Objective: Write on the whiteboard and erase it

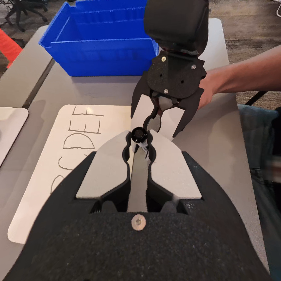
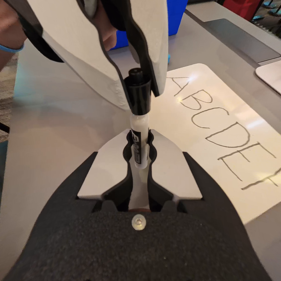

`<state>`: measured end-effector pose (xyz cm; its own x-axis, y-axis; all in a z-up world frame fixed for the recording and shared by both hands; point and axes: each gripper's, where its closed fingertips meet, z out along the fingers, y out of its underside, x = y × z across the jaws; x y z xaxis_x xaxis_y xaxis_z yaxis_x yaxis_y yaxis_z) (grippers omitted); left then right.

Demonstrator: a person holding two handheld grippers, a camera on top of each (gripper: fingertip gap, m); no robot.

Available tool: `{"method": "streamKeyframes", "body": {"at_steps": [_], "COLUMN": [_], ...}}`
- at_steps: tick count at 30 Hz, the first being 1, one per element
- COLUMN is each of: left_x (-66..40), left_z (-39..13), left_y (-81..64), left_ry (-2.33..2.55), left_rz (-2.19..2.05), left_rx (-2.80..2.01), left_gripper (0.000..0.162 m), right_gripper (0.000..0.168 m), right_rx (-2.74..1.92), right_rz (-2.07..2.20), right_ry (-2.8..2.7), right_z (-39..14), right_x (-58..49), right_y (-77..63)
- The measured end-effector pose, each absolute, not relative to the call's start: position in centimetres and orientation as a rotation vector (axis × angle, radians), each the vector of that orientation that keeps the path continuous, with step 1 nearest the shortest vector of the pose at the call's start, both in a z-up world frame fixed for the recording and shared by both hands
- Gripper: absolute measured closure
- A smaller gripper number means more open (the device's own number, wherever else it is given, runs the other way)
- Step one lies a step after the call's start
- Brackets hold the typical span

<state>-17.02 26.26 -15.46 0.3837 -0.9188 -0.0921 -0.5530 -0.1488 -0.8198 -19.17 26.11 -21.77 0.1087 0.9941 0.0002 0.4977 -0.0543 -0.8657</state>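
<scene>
Whiteboard (image 2: pixel 212 121) lettered; marker (image 2: pixel 139 146) clamped in right gripper (image 2: pixel 139 137), cap (image 2: pixel 139 97) in left gripper (image 1: pixel 138 134).

Both units look like the same build. Left claw (image 1: pixel 138 137): black speckled, grainy-textured body flaring out into two curved wings, one silver countersunk screw (image 1: pixel 138 222) on the centreline near the camera. Fingers are light grey flat plates (image 1: pixel 108 165) with black wavy, notched inner edges. Right claw (image 2: pixel 139 137): same black body, same grey plates, same single silver screw (image 2: pixel 139 222). From the left view its underside shows several more silver screws, small round holes, and a bulky black padded block on top. Thin blue band (image 2: pixel 11 49) on the person's wrist; no sleeve visible.
</scene>
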Motion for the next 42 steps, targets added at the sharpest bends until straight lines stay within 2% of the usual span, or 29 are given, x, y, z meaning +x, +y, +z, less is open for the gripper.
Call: {"method": "streamKeyframes", "body": {"at_steps": [1, 4, 7, 10, 14, 19, 32, 35, 42], "left_x": [-17.0, -17.6, -17.3, -16.5, -15.9, -16.1, -15.7, -17.8, -17.3], "left_z": [-15.4, -15.5, -15.7, -16.5, -17.3, -18.1, -19.5, -21.2, -20.4], "left_y": [26.3, 26.8, 26.7, 26.4, 25.3, 24.5, 23.9, 25.0, 25.5], "left_ry": [1.273, 1.219, 1.217, 1.260, 1.346, 1.432, 1.484, 1.478, 1.424], "left_rz": [-0.566, -0.584, -0.628, -0.626, -0.645, -0.610, -0.605, -0.459, -0.559], "left_rx": [-1.826, -1.878, -1.883, -1.893, -1.879, -1.890, -1.941, -2.043, -1.989], "left_gripper": [0.140, 0.114, 0.108, 0.111, 0.142, 0.143, 0.143, 0.143, 0.143], "right_gripper": [0.150, 0.150, 0.149, 0.149, 0.149, 0.150, 0.150, 0.150, 0.150], "right_rx": [-1.649, -1.666, -1.683, -1.675, -1.656, -1.618, -1.661, -1.677, -1.669], "right_rz": [0.828, 0.697, 0.547, 0.465, 0.344, 0.246, 0.381, 0.393, 0.448], "right_ry": [-1.484, -1.506, -1.603, -1.682, -1.742, -1.829, -1.869, -1.830, -1.785], "right_z": [-21.6, -21.3, -21.7, -22.0, -22.3, -22.1, -24.3, -23.6, -22.4], "right_x": [-18.9, -17.7, -16.7, -16.4, -16.0, -15.0, -16.0, -15.2, -14.9], "right_y": [26.4, 27.4, 27.6, 27.1, 27.1, 26.8, 25.4, 26.3, 26.5]}}
